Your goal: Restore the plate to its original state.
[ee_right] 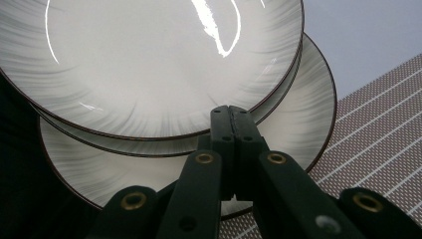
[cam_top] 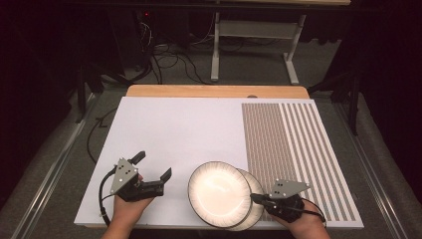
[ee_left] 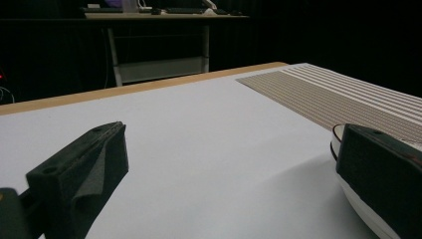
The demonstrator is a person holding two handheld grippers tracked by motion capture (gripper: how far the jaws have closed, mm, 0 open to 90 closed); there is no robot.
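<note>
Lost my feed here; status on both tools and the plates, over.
Left tool open, nothing between its jaws, left of the plates. Right tool shut, tips at the rim of the top plate, which overlaps the lower plate. Nothing in the way.

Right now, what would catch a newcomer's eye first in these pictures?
Two glossy white plates, stacked and offset, sit at the near edge of the white table. The right gripper meets their rim with jaws shut. The left gripper rests open to their left, and a striped mat covers the right side.
</note>
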